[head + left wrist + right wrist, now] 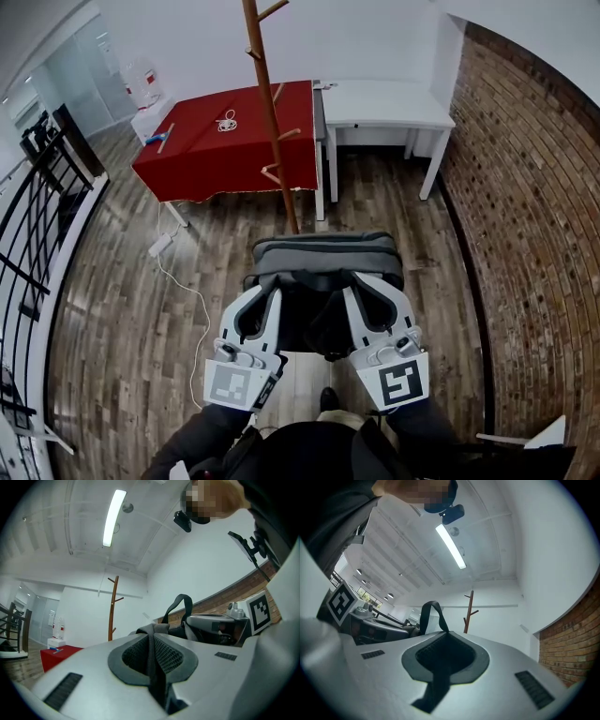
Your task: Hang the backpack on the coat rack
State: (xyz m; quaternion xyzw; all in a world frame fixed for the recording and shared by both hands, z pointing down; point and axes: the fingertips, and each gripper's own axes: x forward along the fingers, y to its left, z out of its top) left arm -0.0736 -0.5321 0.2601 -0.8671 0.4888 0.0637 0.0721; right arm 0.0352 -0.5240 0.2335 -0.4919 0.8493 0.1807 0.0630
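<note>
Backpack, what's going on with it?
A person holds a gripper in each hand. The left gripper and the right gripper each have their jaws shut on the straps of the grey backpack, holding it above the wooden floor. The coat rack stands just ahead, beside a red table. The backpack is not hung yet.

The backpack [323, 265] hangs between the left gripper [266, 292] and the right gripper [362, 292], with the coat rack [273, 117] standing on the floor just behind it. The rack's foot is before the near right corner of the table [202, 159], whose right edge meets the desk [384, 105]. A brick wall [530, 197] runs along the right and a railing [37, 220] along the left.
</note>
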